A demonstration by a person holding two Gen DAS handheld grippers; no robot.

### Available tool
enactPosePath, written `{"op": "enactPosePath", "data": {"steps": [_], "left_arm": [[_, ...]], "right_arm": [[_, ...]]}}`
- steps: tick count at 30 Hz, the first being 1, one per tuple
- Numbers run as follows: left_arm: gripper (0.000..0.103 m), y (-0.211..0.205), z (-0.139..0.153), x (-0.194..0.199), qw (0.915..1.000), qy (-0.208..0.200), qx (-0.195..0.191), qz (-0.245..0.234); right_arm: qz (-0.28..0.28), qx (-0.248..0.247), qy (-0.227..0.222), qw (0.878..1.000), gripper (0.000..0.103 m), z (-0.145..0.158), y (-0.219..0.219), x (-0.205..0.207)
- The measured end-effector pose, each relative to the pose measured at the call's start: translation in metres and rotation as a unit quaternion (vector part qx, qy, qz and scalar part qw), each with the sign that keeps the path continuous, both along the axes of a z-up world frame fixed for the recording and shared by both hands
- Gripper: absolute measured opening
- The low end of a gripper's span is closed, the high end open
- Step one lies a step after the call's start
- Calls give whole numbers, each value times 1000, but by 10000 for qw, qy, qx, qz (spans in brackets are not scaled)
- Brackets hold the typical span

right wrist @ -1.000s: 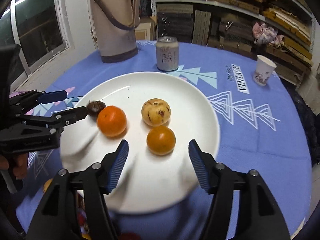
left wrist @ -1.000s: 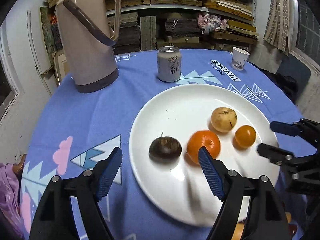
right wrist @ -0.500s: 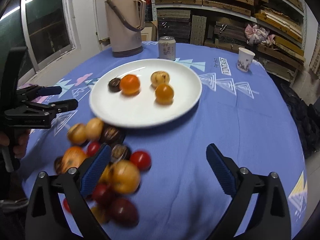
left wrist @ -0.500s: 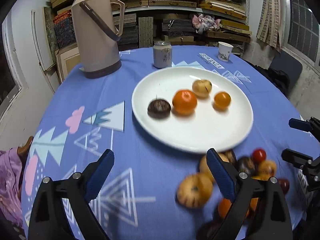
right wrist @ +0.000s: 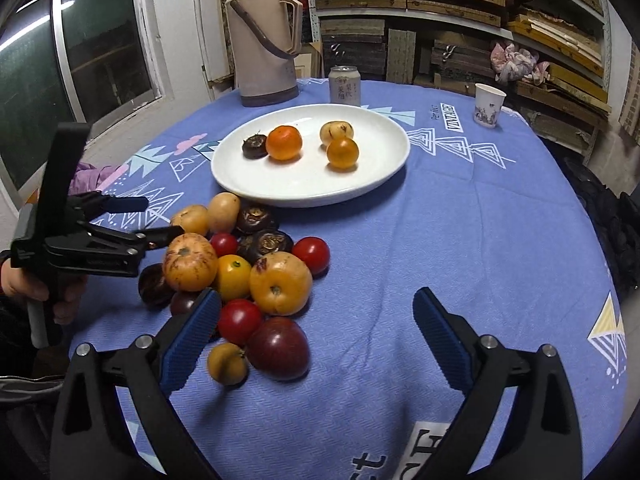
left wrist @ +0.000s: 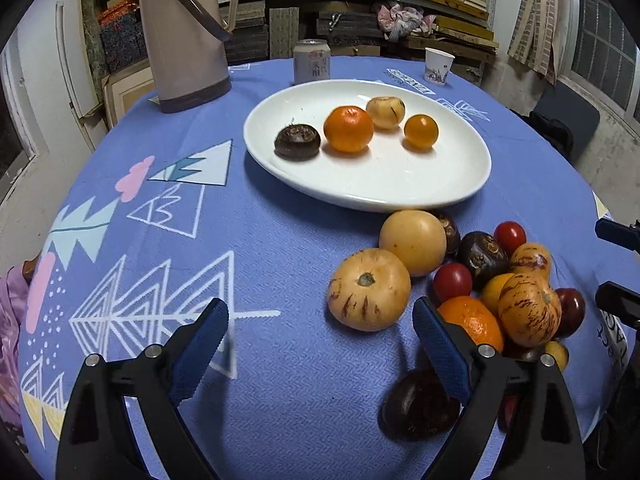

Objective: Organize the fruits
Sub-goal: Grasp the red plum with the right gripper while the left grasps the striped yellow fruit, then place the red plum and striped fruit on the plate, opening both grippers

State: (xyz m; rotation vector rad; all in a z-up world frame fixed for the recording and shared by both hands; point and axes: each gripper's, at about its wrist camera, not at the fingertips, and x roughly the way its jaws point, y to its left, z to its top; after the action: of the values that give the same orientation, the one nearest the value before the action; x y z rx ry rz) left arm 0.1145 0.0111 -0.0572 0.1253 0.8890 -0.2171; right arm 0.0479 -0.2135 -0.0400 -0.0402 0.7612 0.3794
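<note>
A: Left wrist view. What is noted?
B: The left claw (left wrist: 320,344) is spread wide over the blue table (left wrist: 280,248), nothing held. Four fruits are seen on the white plate (left wrist: 400,188); the loose fruit pile (left wrist: 460,280) lies just beside its near rim.

A: Right wrist view?
B: The right claw (right wrist: 316,328) is likewise agape and empty. The pile is seen beside its left finger. Both claws have just been opening, nothing between the jaws.
</note>
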Motion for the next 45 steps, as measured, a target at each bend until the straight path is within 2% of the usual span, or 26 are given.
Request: {"op": "enactPosePath", "data": {"steps": [5,9,10,11,12,13,14,20,22,24,31,32,33,34,39,45], "left_arm": [[92,-1,-1,9,9999,-6,-156,-64],[85,-1,-8,18,9995,46,-275,-129],[69,0,-10,21,9990,177,-378,-171],[67,-1,-13,22,9984,275,-439,-248],[53,-3,-12,20,9986,226,-411,-262],[44,-6,-11,18,9977,243,-467,-417],[44,-8,-11,16,9982,196,-370,-431],[44,-8,-11,9,9984,167,-346,-415],[44,-7,-12,9,9983,175,-377,-412],[45,-6,-12,7,9980,193,-444,-409],[45,-6,-13,8,9981,198,-403,-413],[45,-7,-13,8,9981,198,-405,-413],[45,-7,-13,9,9981,199,-405,-414],[45,-7,-13,9,9981,200,-407,-414],[45,-7,-13,9,9981,194,-410,-412],[44,1,-8,5,9980,94,-538,-315]], "right_arm": [[2,49,30,10000,94,-1,1,0],[-8,104,116,9999,94,-5,0,3],[-17,99,124,9999,94,-5,0,3],[-27,79,128,9999,94,-5,0,4],[-34,36,119,9999,95,-6,1,4],[-40,-18,100,9999,95,-6,1,3],[-34,-104,74,9999,95,-7,2,2],[212,-256,184,9993,93,-14,8,-2],[333,-234,300,9987,72,-17,10,-3],[432,-170,487,9977,60,-22,10,-2],[450,-118,660,9967,58,-33,14,3],[460,-27,719,9963,55,-35,13,5],[516,125,796,9954,44,-36,12,6],[609,260,870,9940,39,-37,11,7],[532,365,891,9939,38,-35,8,7],[381,568,650,9955,38,-16,-9,4]]}}
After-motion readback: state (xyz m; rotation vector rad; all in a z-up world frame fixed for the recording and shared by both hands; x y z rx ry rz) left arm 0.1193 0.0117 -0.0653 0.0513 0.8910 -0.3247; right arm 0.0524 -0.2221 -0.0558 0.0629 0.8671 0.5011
